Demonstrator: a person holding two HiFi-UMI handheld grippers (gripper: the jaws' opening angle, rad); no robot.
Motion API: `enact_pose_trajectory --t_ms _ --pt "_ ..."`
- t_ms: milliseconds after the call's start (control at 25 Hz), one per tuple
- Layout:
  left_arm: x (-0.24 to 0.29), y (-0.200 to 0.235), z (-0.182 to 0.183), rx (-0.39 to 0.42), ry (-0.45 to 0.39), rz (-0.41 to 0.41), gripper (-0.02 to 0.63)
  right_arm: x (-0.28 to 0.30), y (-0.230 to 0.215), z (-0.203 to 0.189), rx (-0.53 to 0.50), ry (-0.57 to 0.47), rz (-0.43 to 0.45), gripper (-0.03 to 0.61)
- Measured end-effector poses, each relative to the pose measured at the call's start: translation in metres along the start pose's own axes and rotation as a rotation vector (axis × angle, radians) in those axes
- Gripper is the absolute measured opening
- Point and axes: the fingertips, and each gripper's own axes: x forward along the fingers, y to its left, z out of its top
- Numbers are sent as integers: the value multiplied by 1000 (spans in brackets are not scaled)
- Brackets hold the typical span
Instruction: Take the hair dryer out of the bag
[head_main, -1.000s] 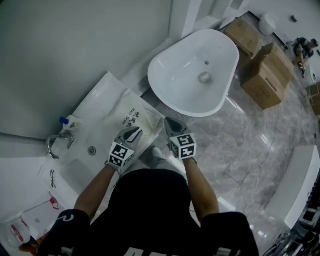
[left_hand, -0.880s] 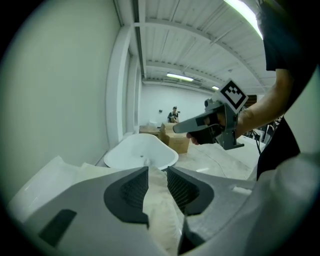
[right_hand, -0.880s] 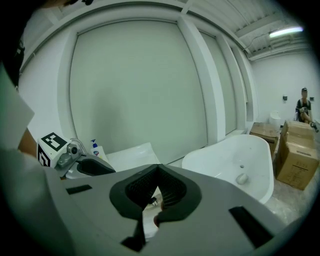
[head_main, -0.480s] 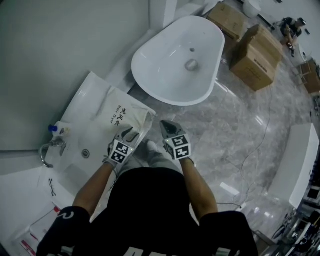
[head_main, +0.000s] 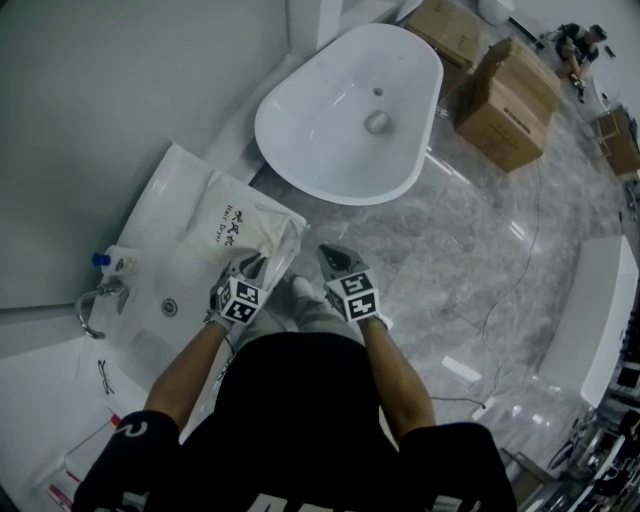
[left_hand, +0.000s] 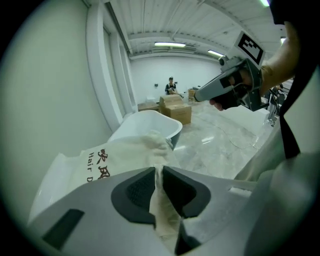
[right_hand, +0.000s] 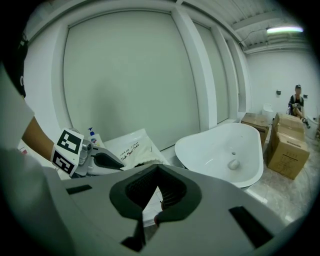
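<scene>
Bag (head_main: 232, 228) printed "Hair Dryer" is clamped in the just-closed fingers of the left gripper (head_main: 254, 267); right gripper (head_main: 329, 254) fingers together.

Counter: white washbasin counter (head_main: 165, 222) at left, along the wall.
Bag: cream cloth bag (head_main: 232, 222) lies on the counter's far end, between the sunken basin and the tub.
Tap: chrome tap (head_main: 95, 300) on the basin's left rim, small blue-capped bottle (head_main: 112, 262) just beside it.
Tub: white oval bathtub (head_main: 320, 185) beyond the counter, on the grey marble floor (head_main: 470, 270).
Boxes: brown cardboard boxes (head_main: 515, 110) right of the tub, on the floor.
</scene>
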Motion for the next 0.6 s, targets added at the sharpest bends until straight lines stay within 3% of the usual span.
enact_pose_trajectory --t_ms 400,600 --pt "-35 84 31 -323 -110 105 26 28 27 21 -29 -7 110 -11" --pt "-46 106 44 -395 -155 149 26 53 55 28 -92 24 223 -11"
